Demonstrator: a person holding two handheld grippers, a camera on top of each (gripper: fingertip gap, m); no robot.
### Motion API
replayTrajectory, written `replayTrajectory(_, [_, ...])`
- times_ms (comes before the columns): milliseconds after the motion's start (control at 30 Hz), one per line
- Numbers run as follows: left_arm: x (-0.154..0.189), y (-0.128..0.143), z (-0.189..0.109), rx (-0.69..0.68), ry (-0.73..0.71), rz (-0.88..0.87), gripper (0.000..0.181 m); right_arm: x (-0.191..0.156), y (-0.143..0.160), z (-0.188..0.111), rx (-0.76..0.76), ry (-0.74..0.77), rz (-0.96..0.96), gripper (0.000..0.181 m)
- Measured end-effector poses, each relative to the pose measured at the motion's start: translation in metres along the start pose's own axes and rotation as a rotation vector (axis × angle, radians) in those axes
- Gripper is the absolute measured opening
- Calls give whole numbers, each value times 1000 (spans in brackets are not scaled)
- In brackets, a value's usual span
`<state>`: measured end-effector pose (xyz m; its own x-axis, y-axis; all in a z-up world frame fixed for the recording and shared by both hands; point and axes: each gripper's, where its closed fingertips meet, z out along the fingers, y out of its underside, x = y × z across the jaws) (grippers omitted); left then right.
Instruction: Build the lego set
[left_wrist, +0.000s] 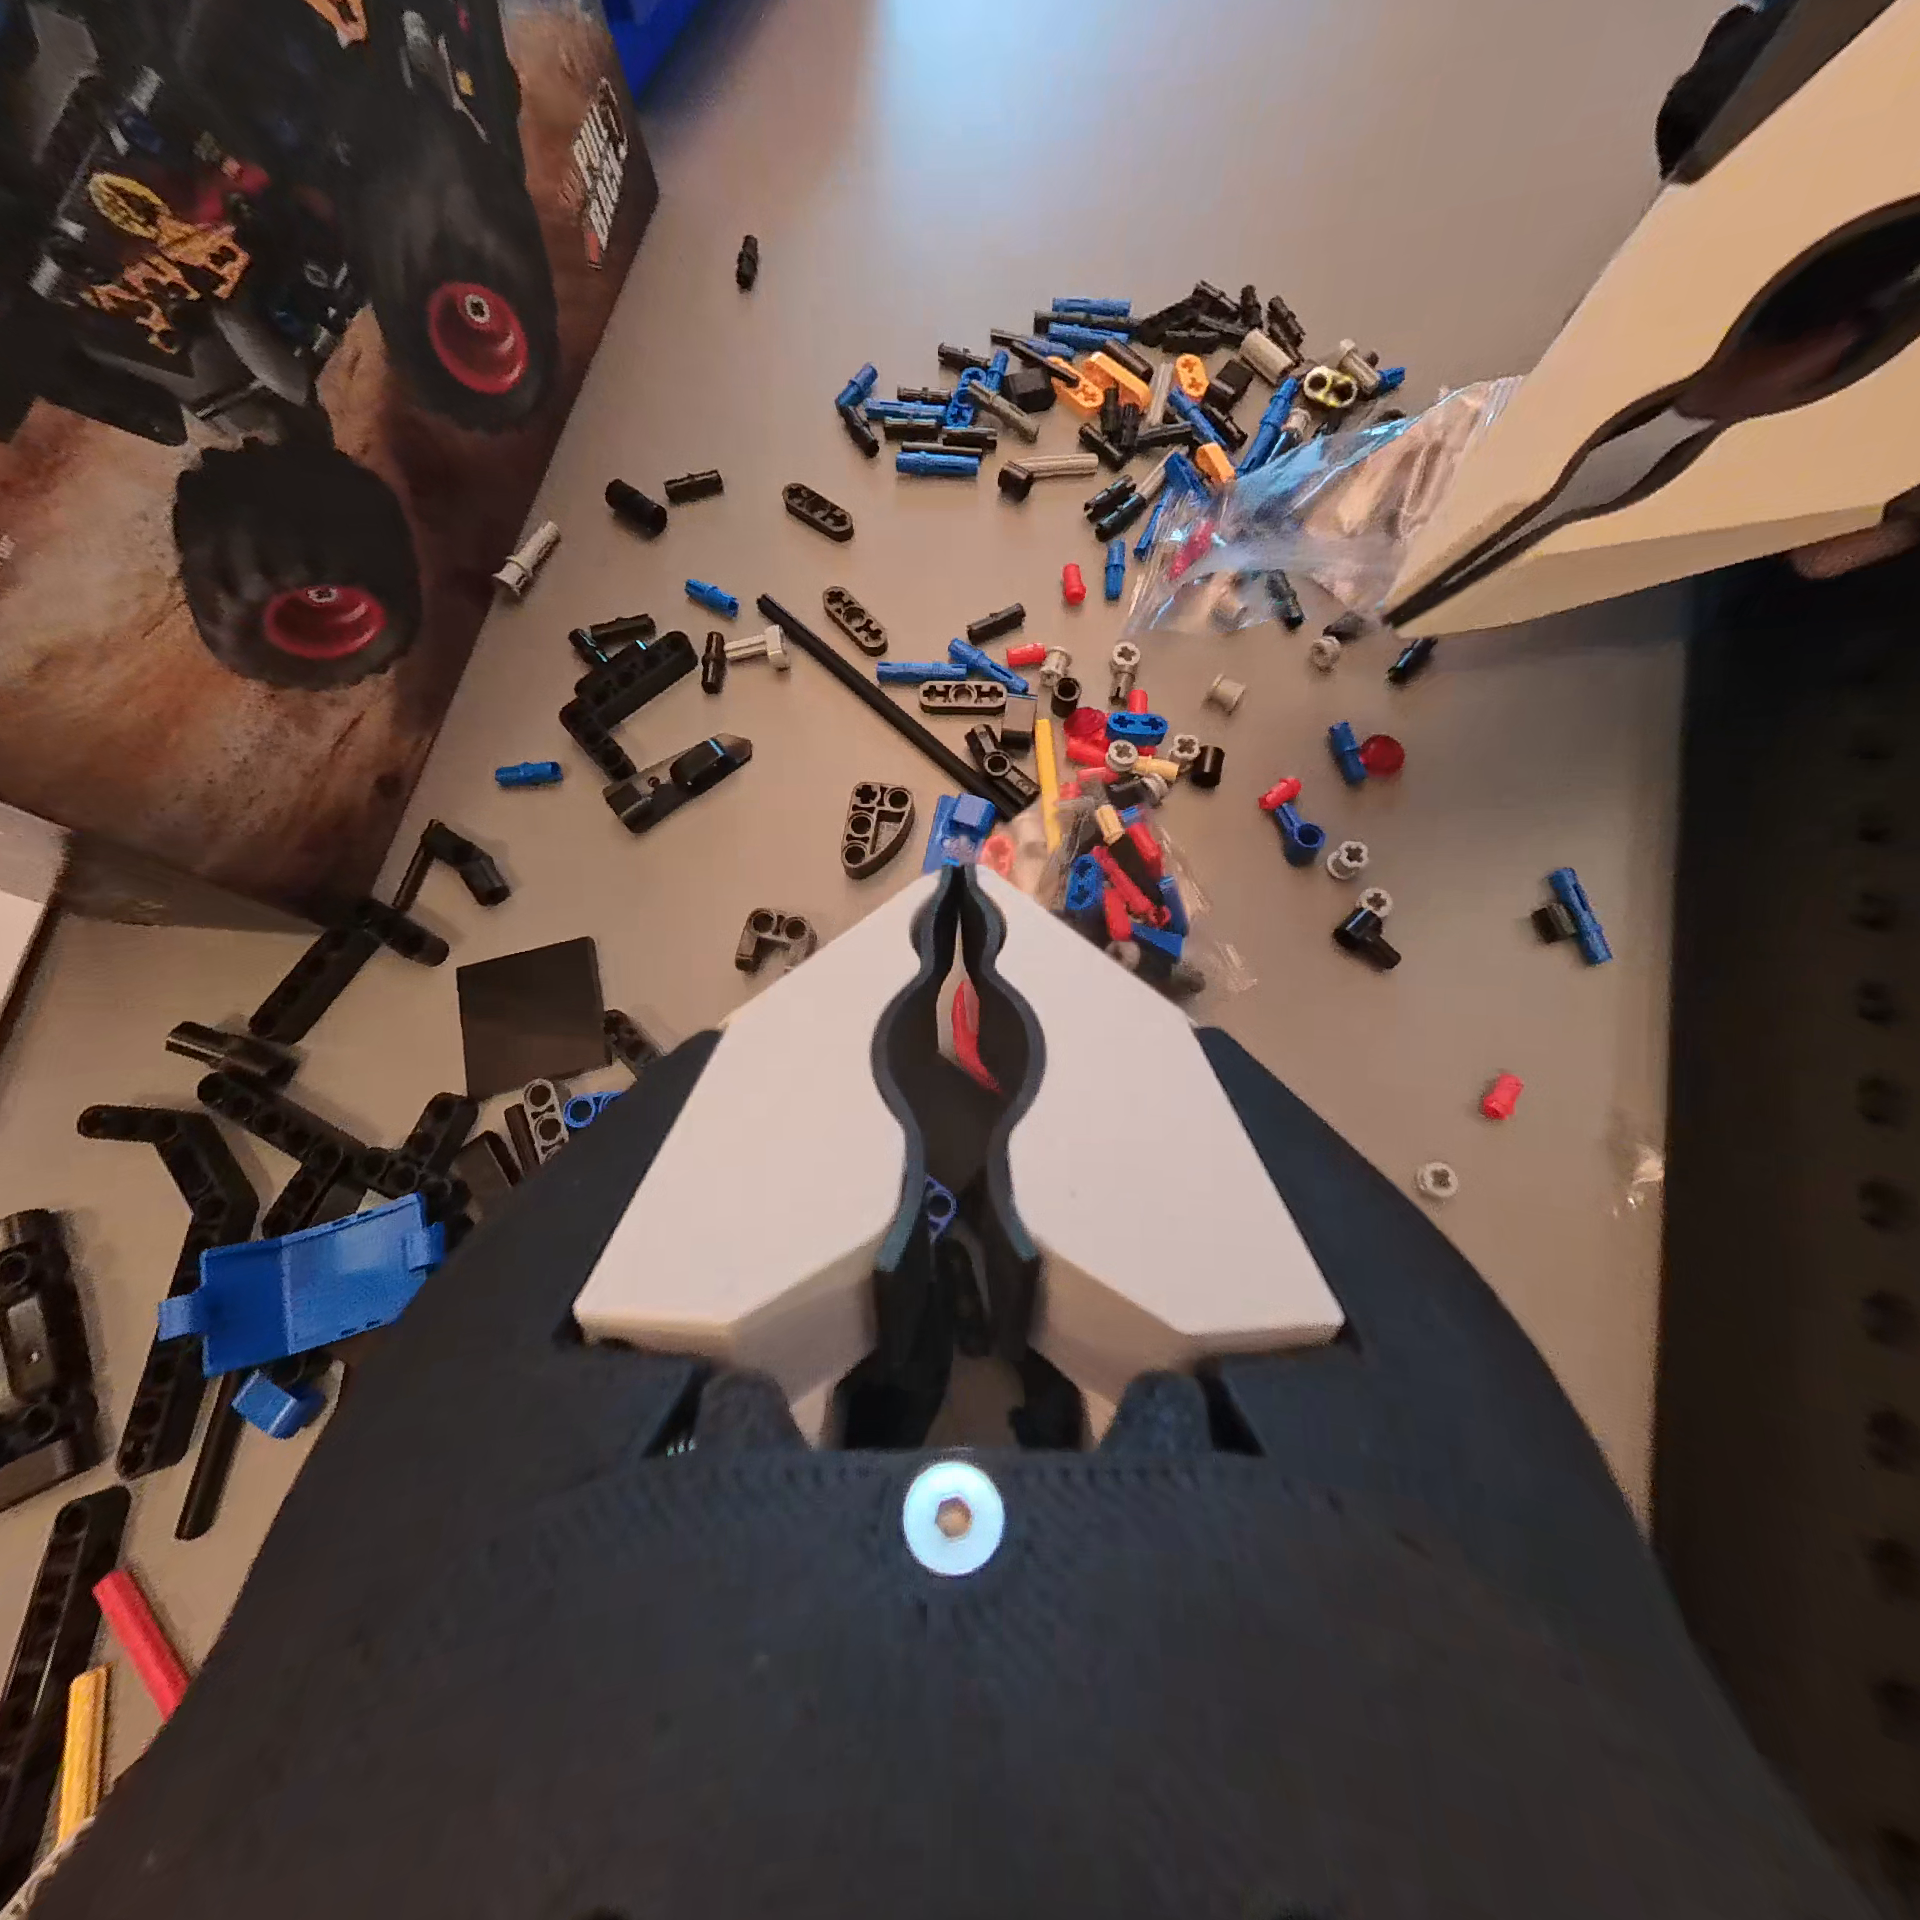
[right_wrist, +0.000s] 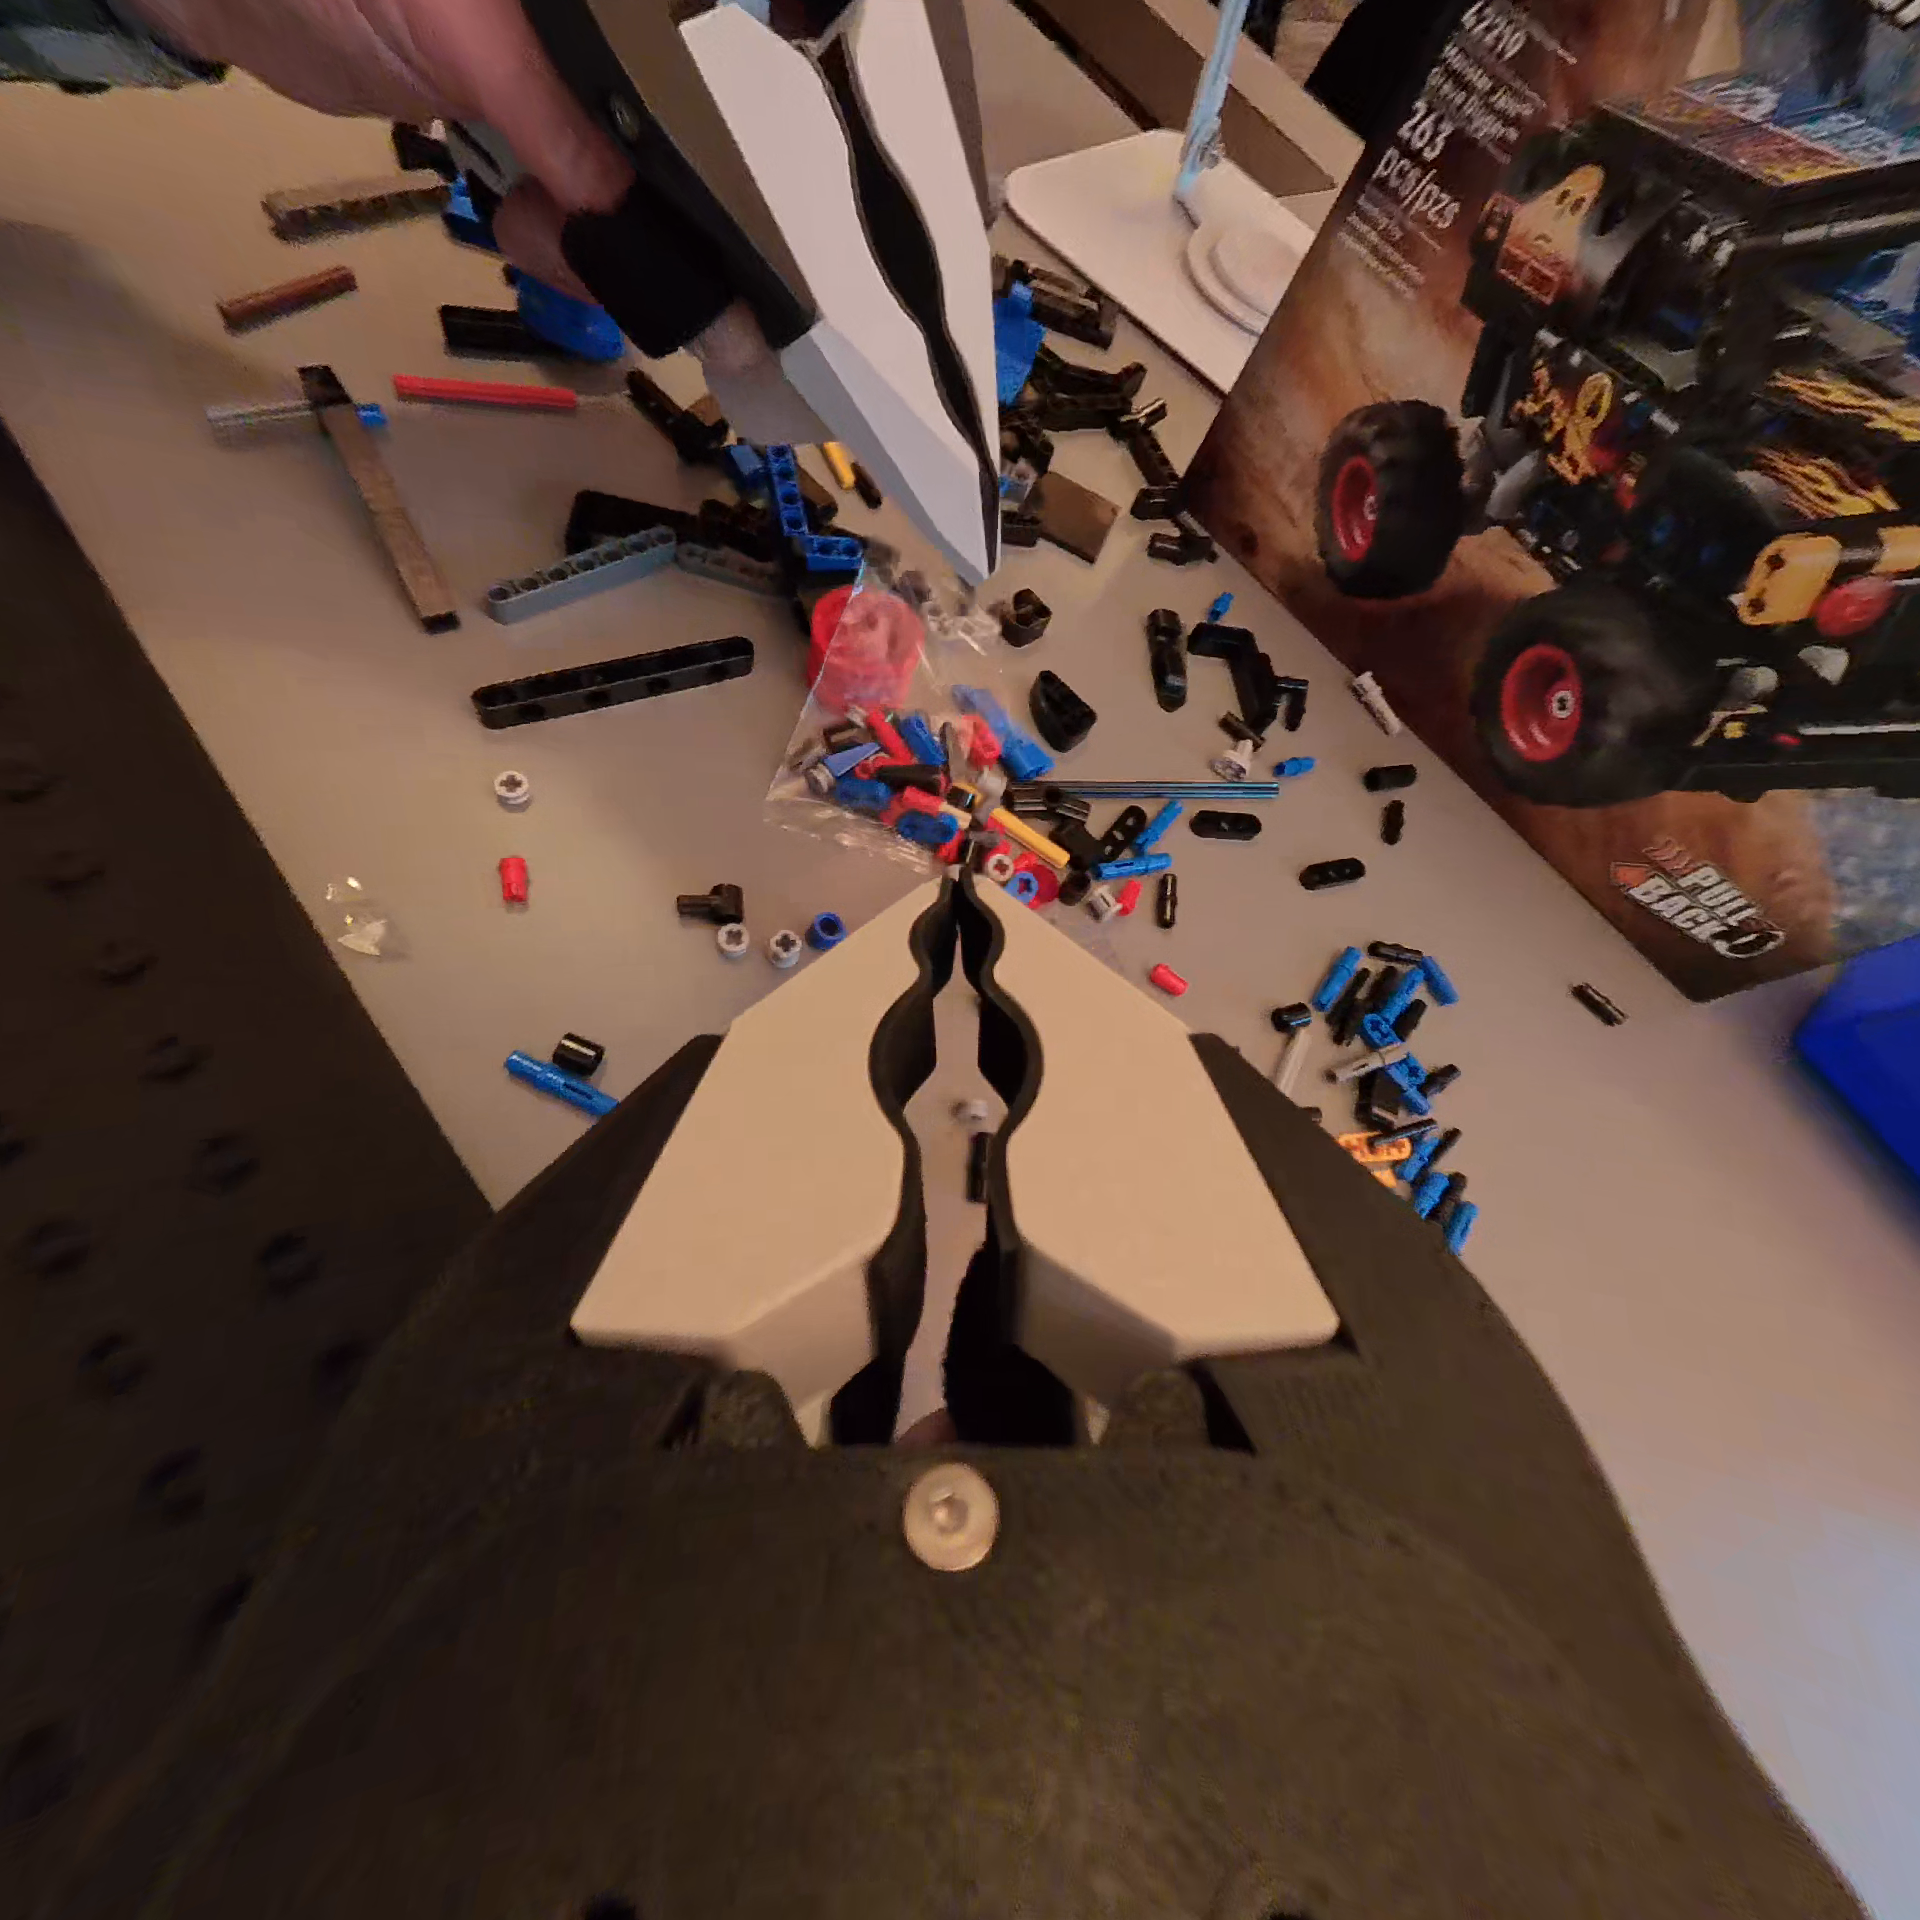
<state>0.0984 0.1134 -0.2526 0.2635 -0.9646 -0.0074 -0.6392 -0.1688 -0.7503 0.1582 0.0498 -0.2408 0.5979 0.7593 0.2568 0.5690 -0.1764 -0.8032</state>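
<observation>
Left hand-held gripper (left_wrist: 954, 878) closed on clear bag (left_wrist: 1127, 894) (corner pinched); right hand-held gripper (right_wrist: 956, 883) closed, apparently empty, above surface (right_wrist: 312, 665).

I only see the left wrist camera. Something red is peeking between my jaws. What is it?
Observer: The right wrist view shows what looks like a red wheel hub inside a clear bag, right under the left gripper.
Operator: Who's holding my gripper?
Observer: A hand is wrapped around its handle.
Operator: Any long grey pieces?
Observer: Yes, one grey beam lies next to a blue beam.
</observation>
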Motion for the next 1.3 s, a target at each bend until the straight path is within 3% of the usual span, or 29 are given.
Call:
replayTrajectory(33, [0, 1, 0, -1, 1, 4, 0, -1, 2, 0, -19, -7, -6, 0])
replayTrajectory(133, [0, 5, 2, -16, -18, 21, 2, -2, 6, -2, -75, -32, -26, 24])
replayTrajectory(233, [-2, 8, -1, -26, -39, 36, 18, 0, -13, -10, -52, -29, -48, 29])
replayTrajectory(333, [-4, 3, -12, -7, -68, 49, 26, 3, -24, -2, -80, -53, 23, 9])
replayTrajectory(467, [-3, 3, -33, -1, -104, 74, 26, 11, 5, 31, -242, -83, 138, 23])
replayTrajectory(800, [3, 16, -77, -12, -145, 135, 23, 15, 36, 55, -341, -99, 251, 11])
replayTrajectory(1100, [9, 23, -90, 25, -157, 158, 23, 17, 17, 45, -215, -108, 266, 6])
replayTrajectory(1200, [18, 13, -90, 100, -166, 193, 26, 6, -12, 34, -67, -221, 371, 6])
replayTrajectory(1300, [34, -5, -85, 199, -211, 351, 28, -12, -49, 21, 100, -387, 489, 6])
